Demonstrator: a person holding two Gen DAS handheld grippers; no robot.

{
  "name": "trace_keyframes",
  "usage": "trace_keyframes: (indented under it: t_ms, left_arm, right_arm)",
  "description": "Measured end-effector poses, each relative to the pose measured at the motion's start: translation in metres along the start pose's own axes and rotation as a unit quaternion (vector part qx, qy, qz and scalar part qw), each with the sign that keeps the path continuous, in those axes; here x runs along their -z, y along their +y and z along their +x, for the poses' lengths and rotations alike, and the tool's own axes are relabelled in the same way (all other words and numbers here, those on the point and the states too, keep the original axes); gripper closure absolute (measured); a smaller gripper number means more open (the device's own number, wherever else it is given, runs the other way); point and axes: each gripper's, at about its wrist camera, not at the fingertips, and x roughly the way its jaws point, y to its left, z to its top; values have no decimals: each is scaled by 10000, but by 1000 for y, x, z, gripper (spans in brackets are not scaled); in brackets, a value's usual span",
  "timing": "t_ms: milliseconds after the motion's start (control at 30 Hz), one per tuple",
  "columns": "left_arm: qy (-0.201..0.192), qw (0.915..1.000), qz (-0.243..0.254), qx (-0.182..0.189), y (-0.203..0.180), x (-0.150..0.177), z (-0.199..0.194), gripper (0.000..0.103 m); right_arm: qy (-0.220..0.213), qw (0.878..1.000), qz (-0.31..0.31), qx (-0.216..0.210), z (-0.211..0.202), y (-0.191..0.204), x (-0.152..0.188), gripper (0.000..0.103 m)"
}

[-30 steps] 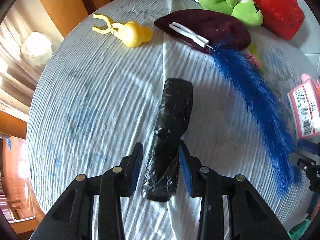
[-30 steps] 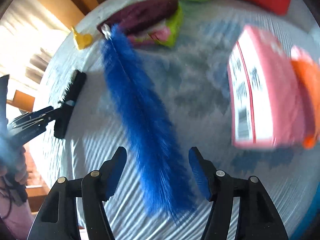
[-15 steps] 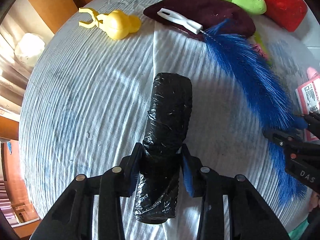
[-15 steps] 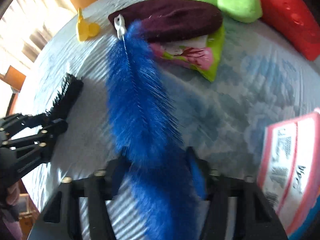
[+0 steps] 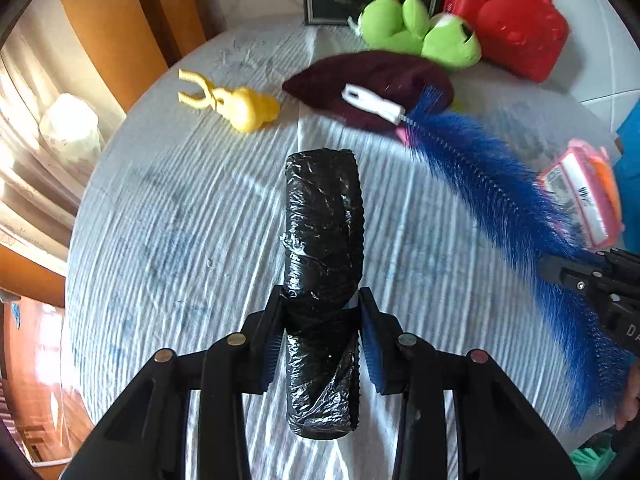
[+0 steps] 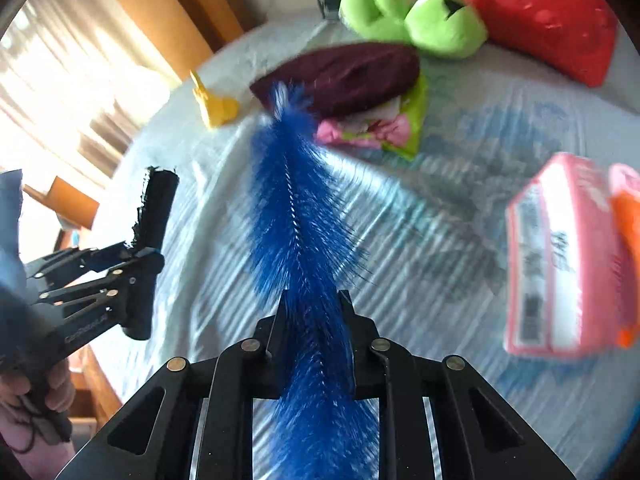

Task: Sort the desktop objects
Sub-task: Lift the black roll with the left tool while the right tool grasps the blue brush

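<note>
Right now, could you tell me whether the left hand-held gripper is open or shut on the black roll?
Shut on it: the left hand-held gripper presses both pads against the black roll, denting its plastic wrap.

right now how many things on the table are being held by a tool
2. The black plastic-wrapped roll is clamped in the left tool at table centre. The long blue bristle brush is clamped in the right tool, to the roll's right. Nothing else is held.

Bag roll (image 5: 322, 248) is laid mid table (image 5: 168, 216), duster (image 5: 492, 196) just to its right. Duck toy (image 5: 244, 109) sits behind-left, pouch (image 5: 372, 80) behind, w/ frog plush (image 5: 420, 32) & handbag (image 5: 516, 28) further back. Box (image 5: 580, 196) is at far right.
</note>
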Motion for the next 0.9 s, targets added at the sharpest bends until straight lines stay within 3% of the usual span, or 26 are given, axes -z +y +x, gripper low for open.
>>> trace_keyframes:
  t_ms: [133,300,367,433,500,600,667,700,733,900]
  left_arm:
    - [-343,9992,166,103,-7,-4,-24,69]
    - [-414,9986,302,162,-7,6,-35,69]
    - [-285,9991,273,170,-4,10,-24,69]
    - [-142,9995,242,148,0,15,-12,69]
    - [11,9997,196,147,4,21,4,69]
    - [213,9995,152,168,11,28,29,69]
    - [322,9992,139,200,15,33,42,69]
    - [357,9990,141,214,16,35,47,69]
    - [390,9989,145,230,18,37,52,69]
    - [419,9982,216,375,19,48,61,69]
  right_arm:
    - [-485,9987,130,-95,-44,8,6,92]
    - [-243,9994,128,233,-52,4,21,89]
    - [-138,9994,115,309,-33,3,27,78]
    - [22,9990,127,430,-14,6,32,46]
    - [120,9980,151,600,5,6,35,30]
    - [236,9966,155,778,33,8,31,29]
    - [304,9956,180,864,49,9,26,20]
    - [353,9944,182,980,59,9,23,7]
    - [356,9935,178,1064,64,9,21,5]
    - [339,9903,167,1337,90,11,10,6]
